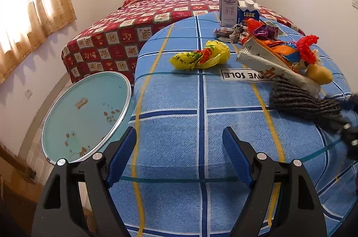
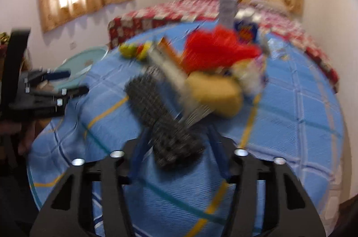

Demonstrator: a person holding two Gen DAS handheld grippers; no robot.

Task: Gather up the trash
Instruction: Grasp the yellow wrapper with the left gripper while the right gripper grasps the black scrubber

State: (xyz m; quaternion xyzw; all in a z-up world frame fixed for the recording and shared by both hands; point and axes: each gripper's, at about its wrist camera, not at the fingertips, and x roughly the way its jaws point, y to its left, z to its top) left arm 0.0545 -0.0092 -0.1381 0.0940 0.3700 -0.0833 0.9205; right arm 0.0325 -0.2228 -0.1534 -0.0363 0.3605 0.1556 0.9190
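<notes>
- Right wrist view, badly blurred, shows a dark grey ribbed knitted cloth (image 2: pixel 165 122) lying between the blue fingers of the right gripper (image 2: pixel 179 143); the fingers stand apart on either side of it, and whether they touch it cannot be told.
- Just beyond the cloth sits the rest of the litter: a long silver foil wrapper (image 1: pixel 266 62), a yellow rounded lump (image 1: pixel 318 75), a red frilly piece (image 1: pixel 307 48) and an orange packet (image 1: pixel 276 47), all heaped together.
- Off to the left of that heap, apart from it, lies a crumpled yellow plastic bag (image 1: pixel 201 54).
- Everything rests on a round table under a blue checked cloth (image 1: pixel 179 136), with a tall grey carton (image 1: pixel 228 7) and a blue-and-white milk carton (image 1: pixel 248 11) upright at the far edge.
- Left gripper (image 1: pixel 179 154) hovers over bare cloth near the table's near edge, its jaws wide apart and holding nothing.
- A pale green round glass top with a metal rim (image 1: pixel 87 116) stands beside the table.
- Judged step: the first pick, on the grey cloth. The next move calls for closing on it squarely without dragging the wrapper along. No bin is in view.
</notes>
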